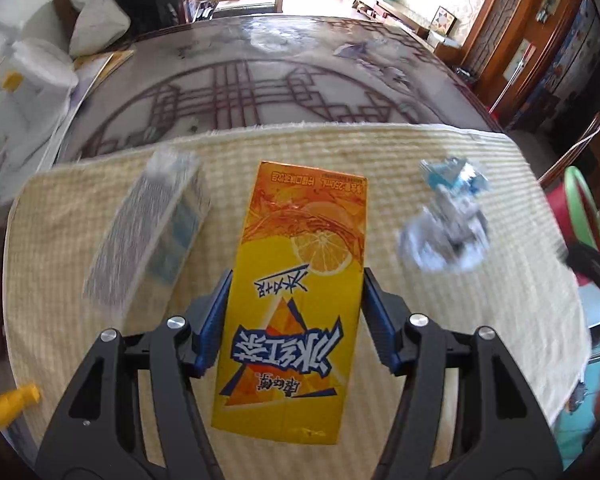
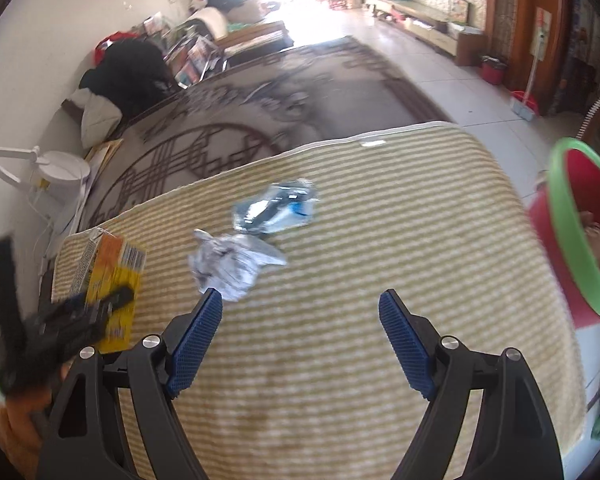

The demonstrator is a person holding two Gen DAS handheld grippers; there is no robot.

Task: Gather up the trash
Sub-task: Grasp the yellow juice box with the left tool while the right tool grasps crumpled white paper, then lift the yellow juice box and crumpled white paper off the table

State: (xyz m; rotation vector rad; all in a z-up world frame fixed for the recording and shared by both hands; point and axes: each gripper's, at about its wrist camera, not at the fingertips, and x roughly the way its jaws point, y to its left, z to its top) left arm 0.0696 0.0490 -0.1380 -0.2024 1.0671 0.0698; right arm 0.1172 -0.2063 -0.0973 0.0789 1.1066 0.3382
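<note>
A yellow drink carton [image 1: 300, 264] lies on the striped yellow cloth [image 1: 480, 300]. My left gripper [image 1: 297, 276] has a blue pad against each long side of it. A grey and blue box [image 1: 152, 232] lies to the carton's left. To its right are a crumpled white paper [image 1: 440, 240] and a blue-and-clear wrapper [image 1: 456, 176]. In the right wrist view my right gripper [image 2: 300, 304] hangs open over bare cloth. The crumpled paper [image 2: 228, 264] sits just ahead of its left finger and the wrapper [image 2: 276, 208] beyond. The carton [image 2: 112, 264] and the blurred left gripper [image 2: 96, 308] show at the left.
A red bin with a green rim [image 2: 572, 216] stands off the cloth's right edge. The cloth covers the near end of a patterned dark table [image 1: 260, 80]. White bags and a lamp [image 2: 60, 168] crowd the left side. Tiled floor lies to the right.
</note>
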